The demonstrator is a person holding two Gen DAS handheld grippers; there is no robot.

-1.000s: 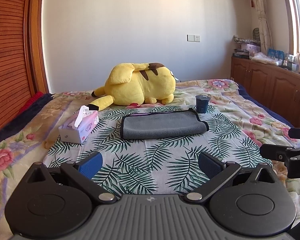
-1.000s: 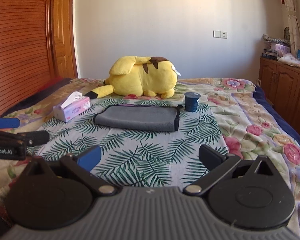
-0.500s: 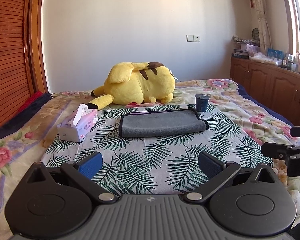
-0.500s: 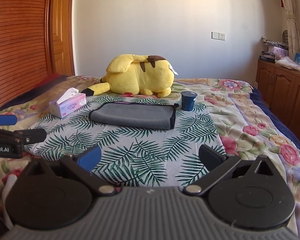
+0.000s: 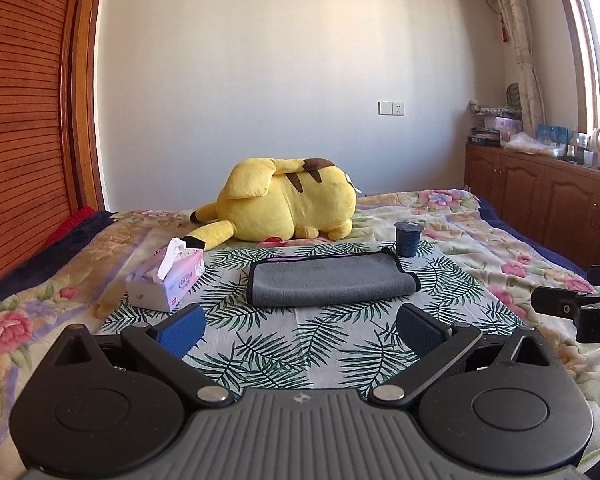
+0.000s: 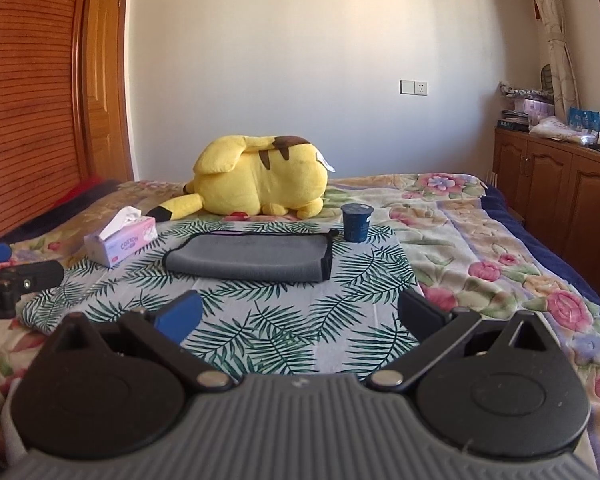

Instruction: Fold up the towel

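Seemingly the grey towel (image 5: 330,283) at mid-frame already lies folded, while the left gripper (image 5: 300,326) and right gripper (image 6: 300,314) hang spread and empty at the bottom, well apart from it.

Far back on the flowered bedspread (image 5: 480,236), a yellow plush toy (image 5: 288,210) lying on its side. Just right of it and nearer, a dark blue cup (image 5: 408,238), upright on the leaf-print cloth (image 5: 300,336). Off to the left, a pink tissue box (image 5: 166,282), one tissue sticking up. Along the right wall, wooden cabinets (image 6: 560,184) under clutter; on the left, a slatted wooden door (image 6: 24,92).
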